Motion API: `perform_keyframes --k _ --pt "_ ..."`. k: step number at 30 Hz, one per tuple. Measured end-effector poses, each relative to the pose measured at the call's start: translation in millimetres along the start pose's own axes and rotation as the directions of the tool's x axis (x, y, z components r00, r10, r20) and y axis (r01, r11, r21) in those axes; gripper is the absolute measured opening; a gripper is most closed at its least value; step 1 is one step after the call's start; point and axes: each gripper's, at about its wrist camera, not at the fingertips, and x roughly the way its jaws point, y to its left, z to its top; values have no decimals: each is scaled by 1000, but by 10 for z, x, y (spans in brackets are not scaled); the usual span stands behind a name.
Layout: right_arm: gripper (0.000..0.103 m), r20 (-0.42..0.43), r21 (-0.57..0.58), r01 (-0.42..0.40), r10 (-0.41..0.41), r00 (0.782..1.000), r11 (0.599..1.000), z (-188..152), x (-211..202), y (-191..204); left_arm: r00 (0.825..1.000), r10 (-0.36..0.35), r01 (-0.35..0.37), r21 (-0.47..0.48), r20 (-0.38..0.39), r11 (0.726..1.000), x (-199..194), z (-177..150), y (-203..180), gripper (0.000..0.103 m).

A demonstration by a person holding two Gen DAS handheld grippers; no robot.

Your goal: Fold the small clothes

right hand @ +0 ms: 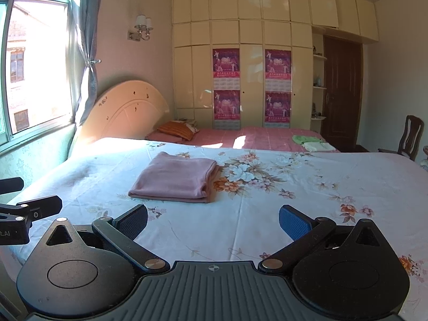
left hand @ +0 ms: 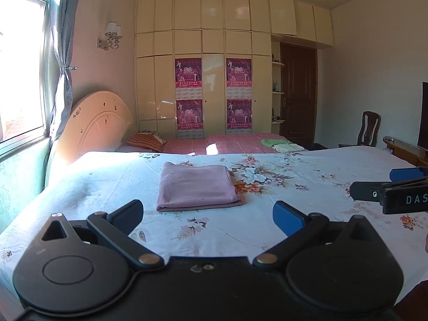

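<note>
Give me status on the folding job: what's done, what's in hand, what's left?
Done: the pink cloth lies folded into a neat rectangle on the floral sheet. In hand: nothing; the left tongs and right tongs are both open, empty and short of the cloth. Left: no unfolded item shows on this bed. The green cloth and pale cloth on the far bed look folded, but are too small to confirm.

Home bedroom, floral-sheeted bed (left hand: 294,165), curved headboard (left hand: 93,123), wardrobe wall (left hand: 214,53), curtained window (left hand: 21,67)
</note>
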Motion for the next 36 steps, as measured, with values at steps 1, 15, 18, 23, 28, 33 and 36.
perform_keyframes --k 1,15,18,23,28,33,36 --pt "103 0 1 1 -1 1000 1000 -1 -1 1 1000 -1 1 0 0 1000 -2 -1 -7 103" --pt "103 1 -4 -4 4 1000 1000 5 7 -2 1000 12 -12 -5 -2 1000 -29 -21 3 103" --pt "103 0 -6 -4 4 1000 1000 8 1 4 1000 14 -14 -7 1 1000 -33 -22 10 103" --pt "103 2 -7 -9 9 1000 1000 20 -5 11 1000 15 -15 -7 1 1000 -31 -20 37 103" --pt "103 2 -6 -10 10 1000 1000 35 10 13 1000 15 -15 -7 1 1000 -30 -22 36 103" --pt "103 1 -5 -11 11 1000 1000 39 13 16 1000 13 -13 -7 1 1000 -32 -22 38 103" --pt "103 1 -6 -11 11 1000 1000 37 22 8 1000 13 -13 -5 4 1000 -33 -16 52 103"
